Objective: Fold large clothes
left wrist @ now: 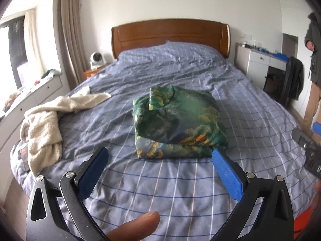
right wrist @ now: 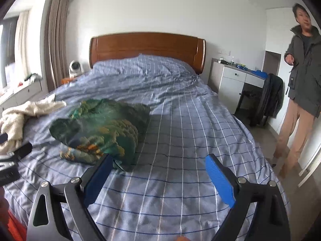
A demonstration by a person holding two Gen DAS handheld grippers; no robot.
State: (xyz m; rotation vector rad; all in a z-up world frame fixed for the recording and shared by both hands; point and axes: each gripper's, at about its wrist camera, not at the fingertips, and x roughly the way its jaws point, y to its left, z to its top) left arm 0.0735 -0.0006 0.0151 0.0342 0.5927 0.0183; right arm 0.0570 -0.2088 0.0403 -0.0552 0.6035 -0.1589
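A green garment (left wrist: 178, 122) with yellow patterning lies folded into a thick bundle in the middle of the blue checked bed (left wrist: 170, 180). My left gripper (left wrist: 160, 152) stands open just in front of it, its right fingertip near the bundle's front right corner, with nothing held. In the right wrist view the same green bundle (right wrist: 100, 128) sits to the left, and my right gripper (right wrist: 159, 158) is open over bare sheet (right wrist: 180, 190), its left finger close to the bundle's near edge. The right gripper also shows at the left wrist view's right edge (left wrist: 309, 140).
A crumpled cream fleece garment (left wrist: 46, 120) lies on the bed's left side. A wooden headboard (left wrist: 170, 34) stands behind. A person (right wrist: 301, 92) in a grey jacket stands right of the bed, by a white desk (right wrist: 234, 82) and a dark chair (right wrist: 268, 100).
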